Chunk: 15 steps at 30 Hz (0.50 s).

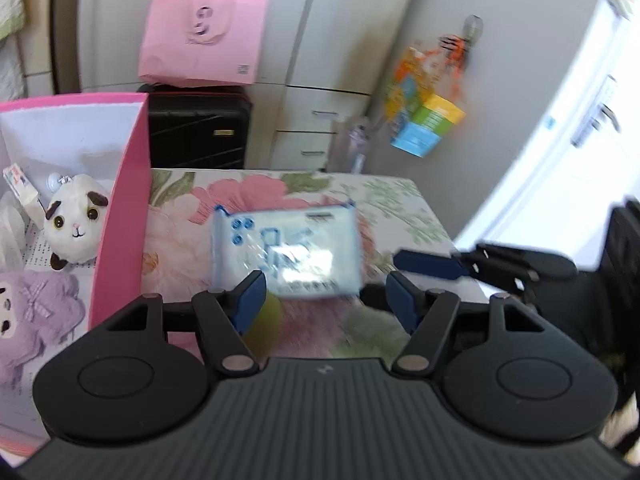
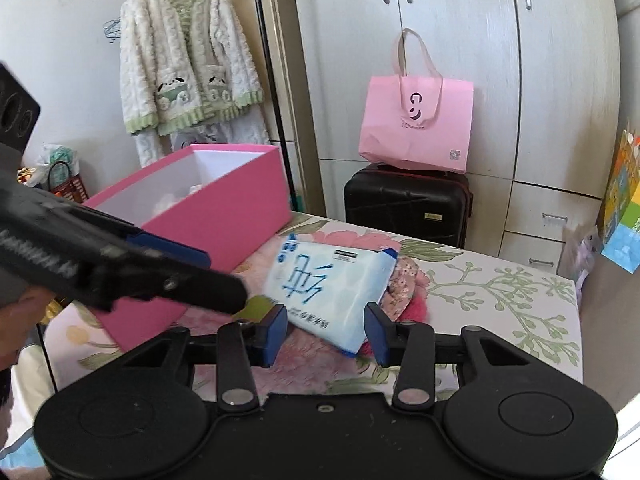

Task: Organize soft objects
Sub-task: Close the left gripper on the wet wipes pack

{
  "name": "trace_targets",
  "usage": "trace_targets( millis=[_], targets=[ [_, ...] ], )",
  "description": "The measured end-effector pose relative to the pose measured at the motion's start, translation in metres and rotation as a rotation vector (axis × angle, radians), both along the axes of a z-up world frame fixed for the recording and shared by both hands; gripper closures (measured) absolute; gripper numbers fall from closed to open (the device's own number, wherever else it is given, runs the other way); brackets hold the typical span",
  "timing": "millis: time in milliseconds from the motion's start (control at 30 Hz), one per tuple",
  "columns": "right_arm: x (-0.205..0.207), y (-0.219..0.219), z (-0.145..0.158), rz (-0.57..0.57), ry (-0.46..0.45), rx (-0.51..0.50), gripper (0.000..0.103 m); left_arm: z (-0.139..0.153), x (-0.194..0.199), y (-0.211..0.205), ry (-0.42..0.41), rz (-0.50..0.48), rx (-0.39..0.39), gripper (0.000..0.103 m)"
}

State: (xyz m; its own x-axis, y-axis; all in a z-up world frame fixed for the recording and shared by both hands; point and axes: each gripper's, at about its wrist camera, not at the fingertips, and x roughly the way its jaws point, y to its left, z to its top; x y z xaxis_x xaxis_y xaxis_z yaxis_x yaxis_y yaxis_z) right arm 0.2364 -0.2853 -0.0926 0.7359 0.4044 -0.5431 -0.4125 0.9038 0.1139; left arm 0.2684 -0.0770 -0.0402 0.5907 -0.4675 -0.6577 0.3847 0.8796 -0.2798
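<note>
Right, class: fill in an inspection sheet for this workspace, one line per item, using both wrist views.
Surface: floral-print bed cover.
Job's things: blue-and-white plastic tissue pack lying on cover, over a floral fabric piece; open pink cardboard box holding white plush hamster and purple plush toy.
Clutter: nothing seen.
Grippers: left gripper and right gripper both open, jaws astride the pack, not pressing.
Cables: nothing seen.
Surroundings: pink paper bag on black suitcase; wardrobe; hanging fleece jacket.

Home bedroom: wardrobe point(image 2: 460, 60), hanging robe point(image 2: 188, 60), suitcase point(image 2: 404, 204).
</note>
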Motion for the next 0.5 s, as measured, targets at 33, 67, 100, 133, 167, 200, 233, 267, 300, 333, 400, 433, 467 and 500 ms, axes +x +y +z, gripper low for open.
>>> trace_targets(
  millis=[33, 67, 100, 133, 167, 200, 233, 267, 300, 333, 400, 433, 467, 500],
  targets=[
    [0.006, 0.001, -0.004, -0.002, -0.001, 0.000, 0.055, -0.004, 0.007, 0.000, -0.001, 0.021, -0.004, 0.037],
    [0.011, 0.003, -0.008, -0.010, -0.001, -0.007, 0.055, -0.009, 0.013, -0.001, -0.007, 0.049, -0.010, 0.037],
    [0.016, 0.005, -0.013, -0.029, -0.001, -0.021, 0.055, -0.014, 0.019, -0.003, -0.013, 0.068, -0.015, 0.038],
    [0.020, 0.006, -0.016, -0.048, -0.004, -0.030, 0.055, -0.018, 0.025, -0.003, -0.015, 0.089, -0.015, 0.038],
    [0.023, 0.008, -0.019, -0.059, -0.006, -0.038, 0.056, -0.022, 0.030, -0.003, -0.019, 0.110, -0.007, 0.038],
    [0.027, 0.010, -0.022, -0.058, -0.002, -0.037, 0.058, -0.026, 0.034, -0.003, -0.032, 0.131, 0.009, 0.038],
    [0.029, 0.012, -0.025, -0.056, 0.005, -0.031, 0.059, -0.029, 0.037, -0.004, -0.047, 0.148, 0.028, 0.038],
    [0.031, 0.013, -0.028, -0.062, 0.010, -0.028, 0.060, -0.032, 0.039, -0.005, -0.061, 0.165, 0.048, 0.038],
    [0.032, 0.014, -0.030, -0.070, 0.010, -0.031, 0.061, -0.035, 0.041, -0.004, -0.071, 0.179, 0.059, 0.038],
    [0.032, 0.014, -0.032, -0.078, 0.009, -0.030, 0.062, -0.039, 0.043, -0.003, -0.068, 0.183, 0.059, 0.038],
    [0.032, 0.011, -0.035, -0.091, 0.014, -0.008, 0.065, -0.047, 0.049, 0.000, -0.025, 0.180, 0.035, 0.038],
    [0.033, 0.009, -0.036, -0.097, 0.016, 0.004, 0.068, -0.050, 0.051, 0.001, -0.002, 0.175, 0.022, 0.038],
    [0.033, 0.007, -0.036, -0.103, 0.017, 0.013, 0.069, -0.053, 0.052, 0.001, 0.006, 0.167, 0.012, 0.038],
    [0.033, 0.006, -0.036, -0.105, 0.018, 0.020, 0.070, -0.056, 0.051, 0.001, 0.008, 0.163, 0.007, 0.036]
  ],
)
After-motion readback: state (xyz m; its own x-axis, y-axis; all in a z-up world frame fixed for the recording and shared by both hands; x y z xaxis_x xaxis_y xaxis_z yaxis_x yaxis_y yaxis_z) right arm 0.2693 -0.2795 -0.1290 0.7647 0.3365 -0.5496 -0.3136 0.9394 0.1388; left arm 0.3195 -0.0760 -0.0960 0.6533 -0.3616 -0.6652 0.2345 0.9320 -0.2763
